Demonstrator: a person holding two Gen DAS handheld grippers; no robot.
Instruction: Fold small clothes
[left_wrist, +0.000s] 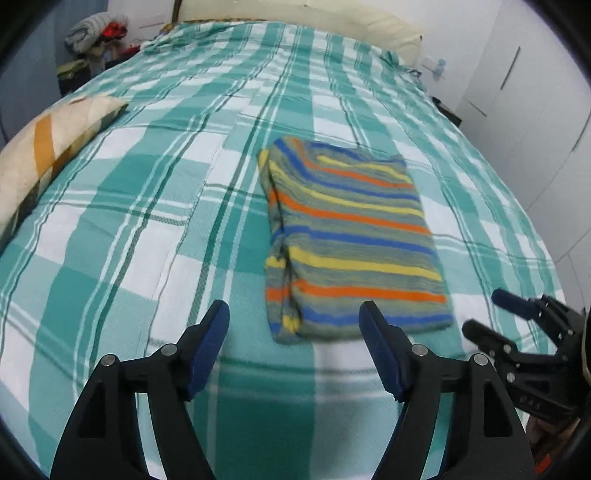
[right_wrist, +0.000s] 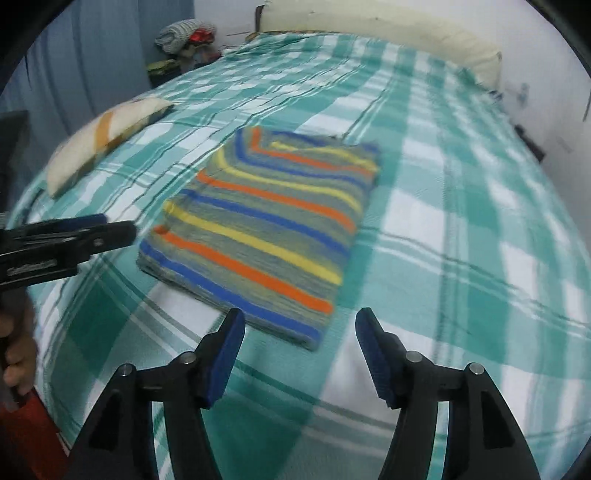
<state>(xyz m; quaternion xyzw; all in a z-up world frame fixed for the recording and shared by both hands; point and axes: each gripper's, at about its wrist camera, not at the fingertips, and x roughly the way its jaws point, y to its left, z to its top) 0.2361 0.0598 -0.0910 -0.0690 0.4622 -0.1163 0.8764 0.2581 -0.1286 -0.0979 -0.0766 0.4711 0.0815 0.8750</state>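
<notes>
Left gripper (left_wrist: 293, 317): nearest in the left wrist view; its blue-padded jaws stand wide apart with nothing between them, above bare bedspread just short of the near edge of the bed. In the right wrist view it comes in from the left side (right_wrist: 120, 226), black fingers with blue pads, clear of the garment.
Right gripper (right_wrist: 300, 325): jaws spread wide, empty; the near corner of the garment lies just beyond the gap between the pads, not touched. In the left wrist view it shows at the lower right (left_wrist: 484, 314), off the garment's right side.
Hand (right_wrist: 16, 354): partly seen at the left border of the right wrist view, behind the left gripper.
Striped garment (left_wrist: 351, 240): folded into a neat rectangle, grey-green with orange, yellow and blue stripes, lying flat on the bed toward its near edge, about midway between the two sides; no gripper touches it.
Bedspread (left_wrist: 147, 206): teal and white plaid, covering the whole bed.
Small pillow (left_wrist: 48, 147): cream with an orange band, at the bed's left edge, well apart from the garment.
Long pillow (left_wrist: 332, 22): cream, along the far edge of the bed.
Pile of clothes (left_wrist: 96, 33): beyond the far left corner, off the bed, too blurred to tell apart.
</notes>
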